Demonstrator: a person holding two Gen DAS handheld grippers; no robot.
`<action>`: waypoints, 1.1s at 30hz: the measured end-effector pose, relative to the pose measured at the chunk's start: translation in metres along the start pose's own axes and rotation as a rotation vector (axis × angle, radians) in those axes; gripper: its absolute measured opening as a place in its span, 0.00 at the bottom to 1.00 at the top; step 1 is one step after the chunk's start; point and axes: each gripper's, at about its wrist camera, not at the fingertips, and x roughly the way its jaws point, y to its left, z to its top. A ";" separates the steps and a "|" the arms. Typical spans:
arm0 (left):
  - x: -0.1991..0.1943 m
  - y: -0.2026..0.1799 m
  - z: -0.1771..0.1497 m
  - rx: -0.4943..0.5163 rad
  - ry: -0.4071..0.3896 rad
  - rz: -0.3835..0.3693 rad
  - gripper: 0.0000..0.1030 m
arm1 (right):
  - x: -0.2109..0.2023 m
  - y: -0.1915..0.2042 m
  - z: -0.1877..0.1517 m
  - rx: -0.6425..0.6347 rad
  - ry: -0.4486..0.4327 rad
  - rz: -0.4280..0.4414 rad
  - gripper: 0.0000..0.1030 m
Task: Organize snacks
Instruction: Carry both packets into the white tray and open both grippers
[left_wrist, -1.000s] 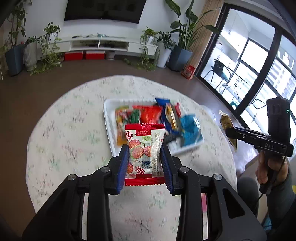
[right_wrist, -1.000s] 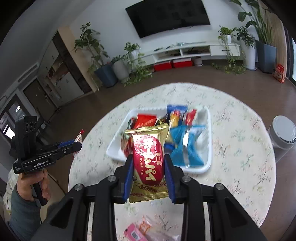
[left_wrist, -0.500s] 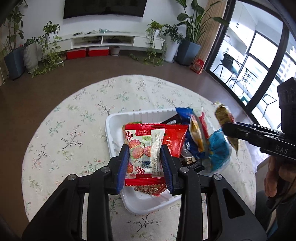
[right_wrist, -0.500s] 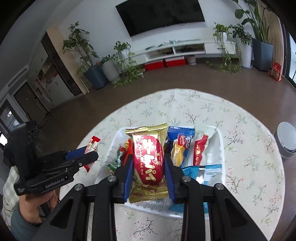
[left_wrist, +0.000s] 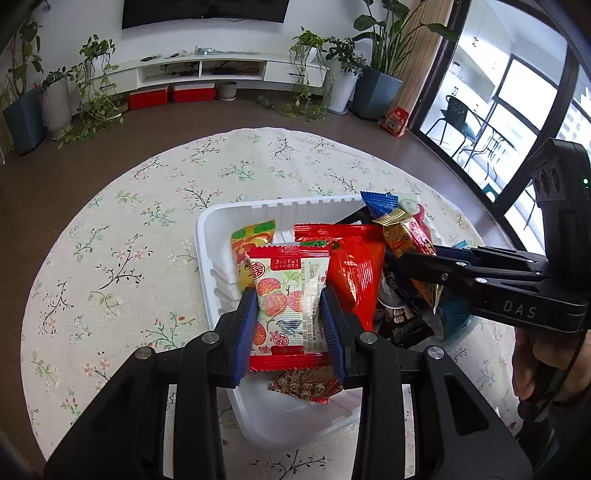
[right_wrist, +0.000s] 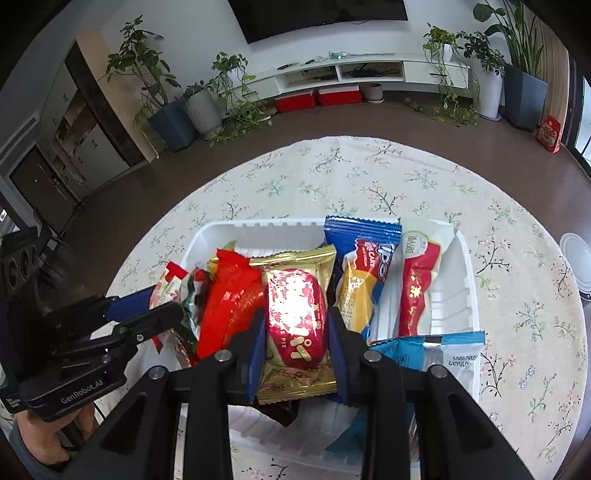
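A white tray (left_wrist: 258, 210) on the round floral table holds several snack packs. My left gripper (left_wrist: 288, 325) is shut on a red and white fruit-print packet (left_wrist: 290, 295) and holds it over the tray's near left part. My right gripper (right_wrist: 295, 339) is shut on a gold and red pie packet (right_wrist: 295, 314) and holds it over the tray (right_wrist: 258, 227) beside a red pack (right_wrist: 229, 291). The right gripper also shows in the left wrist view (left_wrist: 413, 258), and the left gripper in the right wrist view (right_wrist: 162, 306).
In the tray lie a blue and yellow pack (right_wrist: 362, 269), a white and red pack (right_wrist: 419, 280) and a light blue pack (right_wrist: 424, 350). A white lidded container (right_wrist: 576, 258) stands at the table's right edge. The floral tablecloth (left_wrist: 110, 240) spreads around the tray.
Both grippers have moved forward with their packets, from the near side of the table to over the tray. Both stay shut.
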 end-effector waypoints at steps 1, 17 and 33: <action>0.003 -0.002 0.000 0.002 0.004 0.003 0.32 | 0.002 0.000 0.000 -0.011 0.000 -0.010 0.33; 0.015 -0.002 -0.006 0.003 -0.003 0.028 0.62 | 0.005 0.007 -0.003 -0.046 -0.013 -0.042 0.52; -0.041 -0.032 -0.036 0.080 -0.101 -0.002 0.97 | -0.064 -0.007 -0.016 -0.025 -0.105 0.052 0.76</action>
